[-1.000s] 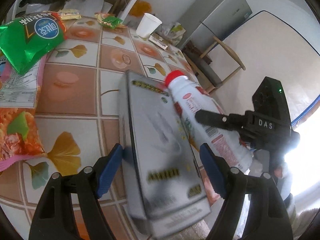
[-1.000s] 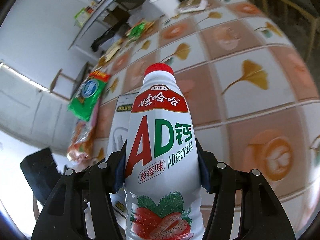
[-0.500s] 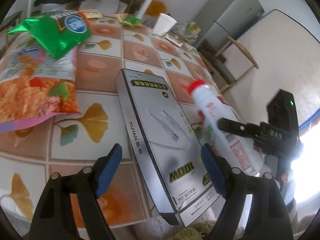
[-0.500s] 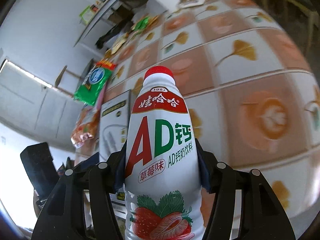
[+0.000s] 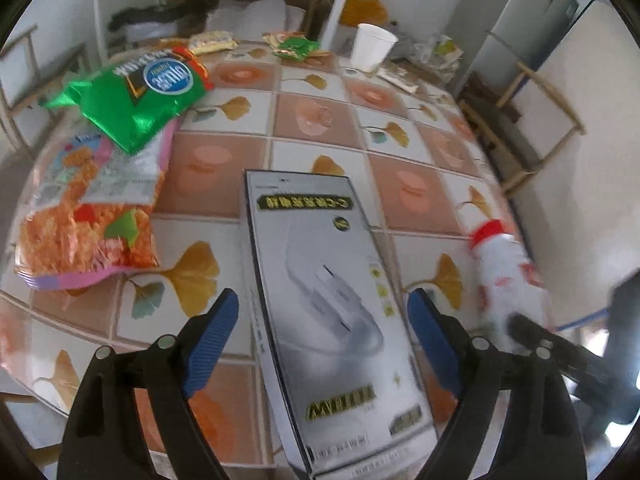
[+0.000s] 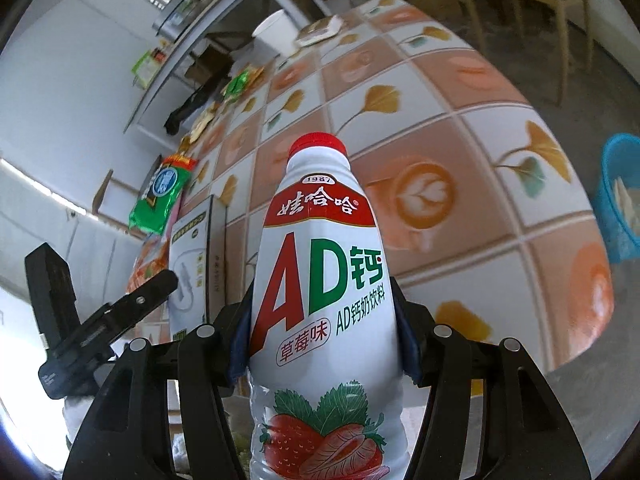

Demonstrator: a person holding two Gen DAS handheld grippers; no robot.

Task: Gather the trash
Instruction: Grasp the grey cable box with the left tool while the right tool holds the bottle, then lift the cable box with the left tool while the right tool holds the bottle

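Shifted right, bottle [image 6: 320,300] apparently points cap-first tableward.

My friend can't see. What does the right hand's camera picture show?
The right gripper holds a white strawberry milk bottle with a red cap above a tiled table. A silver box and snack bags lie at the left, a blue bin at the right.

Two close wrist views angled down, sharing the table [image 5: 320,112] [image 6: 480,92]
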